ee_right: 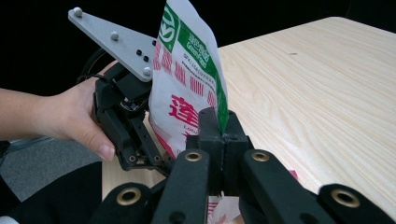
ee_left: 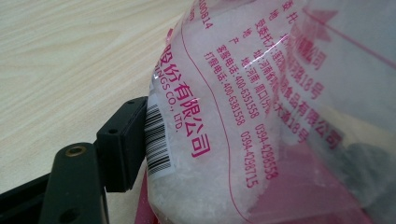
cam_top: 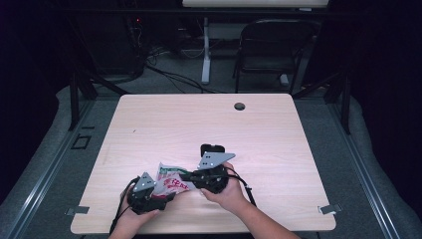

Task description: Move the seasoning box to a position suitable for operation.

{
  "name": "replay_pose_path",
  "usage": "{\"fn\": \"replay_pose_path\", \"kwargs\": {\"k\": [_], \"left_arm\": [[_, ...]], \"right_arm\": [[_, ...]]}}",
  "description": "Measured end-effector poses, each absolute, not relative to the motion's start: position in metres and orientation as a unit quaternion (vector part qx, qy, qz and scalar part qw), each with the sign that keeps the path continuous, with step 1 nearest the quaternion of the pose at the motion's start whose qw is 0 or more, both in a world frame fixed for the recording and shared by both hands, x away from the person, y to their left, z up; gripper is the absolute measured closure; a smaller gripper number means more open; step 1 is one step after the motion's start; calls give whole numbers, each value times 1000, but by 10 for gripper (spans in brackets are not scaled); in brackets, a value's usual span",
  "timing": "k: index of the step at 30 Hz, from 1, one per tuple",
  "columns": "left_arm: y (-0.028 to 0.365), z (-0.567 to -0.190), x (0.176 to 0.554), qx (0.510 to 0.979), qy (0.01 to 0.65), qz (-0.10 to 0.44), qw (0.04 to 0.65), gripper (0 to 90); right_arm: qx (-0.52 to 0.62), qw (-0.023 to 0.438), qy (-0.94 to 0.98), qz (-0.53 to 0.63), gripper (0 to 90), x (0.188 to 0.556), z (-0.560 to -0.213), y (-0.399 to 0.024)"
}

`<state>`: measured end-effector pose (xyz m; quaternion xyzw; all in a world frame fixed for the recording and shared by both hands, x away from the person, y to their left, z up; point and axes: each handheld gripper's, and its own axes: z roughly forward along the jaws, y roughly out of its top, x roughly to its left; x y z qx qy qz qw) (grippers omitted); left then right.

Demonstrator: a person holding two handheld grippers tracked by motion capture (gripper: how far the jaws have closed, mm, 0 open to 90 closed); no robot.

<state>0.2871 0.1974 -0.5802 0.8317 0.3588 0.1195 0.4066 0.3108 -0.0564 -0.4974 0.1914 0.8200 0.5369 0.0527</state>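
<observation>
We see a white bag (ee_right: pixel 182 88) with a green edge band, red characters and red bars on its front. Its clear back (ee_left: pixel 233 116) carries magenta print and a black-and-white barcode (ee_left: pixel 156 140) over white grains. The table (cam_top: pixel 164 124) is pale wood grain. Both grippers (cam_top: pixel 149 191) (cam_top: pixel 191 175) are black with grey plates.

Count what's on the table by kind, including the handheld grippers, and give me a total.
Printed plastic bag of white granules: 1
Handheld grippers, left gripper and right gripper: 2
Total: 3
</observation>
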Motion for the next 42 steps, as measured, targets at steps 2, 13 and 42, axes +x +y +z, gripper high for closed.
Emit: {"fn": "replay_pose_path", "kwargs": {"k": [2, 13, 42], "left_arm": [[197, -581, 288, 836, 352, 121, 404, 303], [194, -585, 290, 838, 350, 108, 404, 310], [186, -588, 290, 850, 345, 141, 372, 385]], "right_arm": [[191, 54, 820, 537, 900, 310, -498, -57], [191, 48, 818, 541, 900, 308, -504, -67], [225, 43, 801, 553, 900, 310, -503, -67]]}}
